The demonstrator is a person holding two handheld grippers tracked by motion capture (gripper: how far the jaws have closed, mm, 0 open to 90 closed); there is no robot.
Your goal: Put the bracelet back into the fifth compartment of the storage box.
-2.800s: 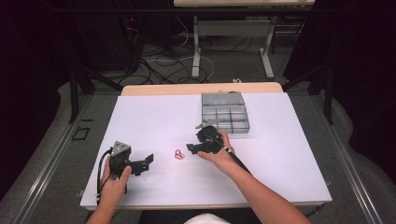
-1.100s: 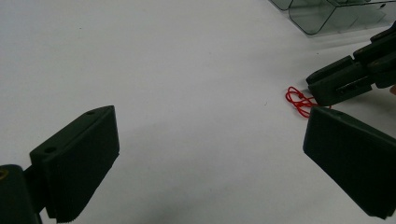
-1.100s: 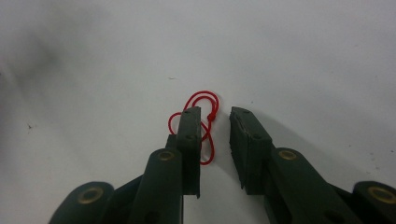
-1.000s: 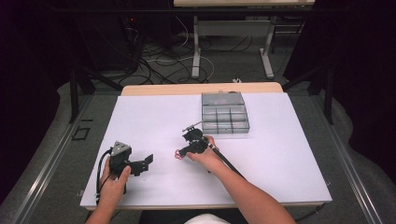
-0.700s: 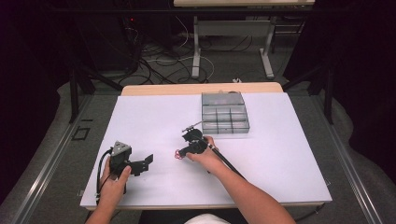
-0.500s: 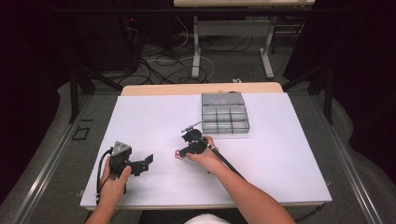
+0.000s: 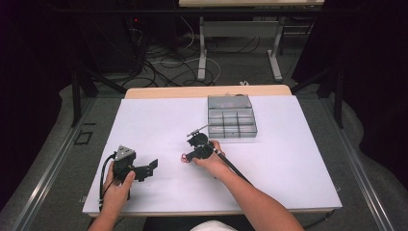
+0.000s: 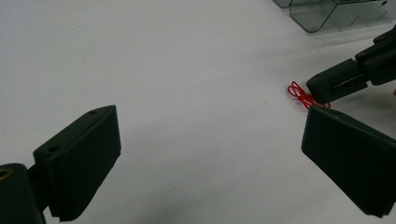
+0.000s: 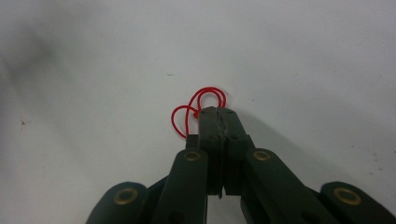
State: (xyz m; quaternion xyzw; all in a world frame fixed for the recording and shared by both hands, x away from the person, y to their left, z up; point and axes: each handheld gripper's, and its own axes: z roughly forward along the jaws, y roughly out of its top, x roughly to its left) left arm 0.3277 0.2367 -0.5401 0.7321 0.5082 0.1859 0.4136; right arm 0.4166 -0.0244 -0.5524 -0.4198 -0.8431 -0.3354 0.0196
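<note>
We see a small red elastic loop (image 9: 198, 109) lying on the white table (image 7: 288, 163), near the middle and a little toward the near edge. In the high view it shows as a red speck (image 7: 183, 157) just left of the right hand-held gripper (image 7: 193, 155). That hand-held gripper has its jaws pressed together on the loop's near part, with red curls spilling out past the tips to the left and ahead (image 9: 219, 114). From the left gripper view the same loop (image 8: 301, 95) sits on the table at the tip of the right hand-held gripper (image 8: 322, 91).

Our left hand-held gripper (image 7: 149, 168) rests near the table's near left corner, well apart from the loop, its jaws spread wide with nothing between them but bare table (image 8: 210, 154).

A clear compartmented box (image 7: 231, 118) stands on the far side of the table, right of centre, beyond the right hand (image 7: 211, 161).
</note>
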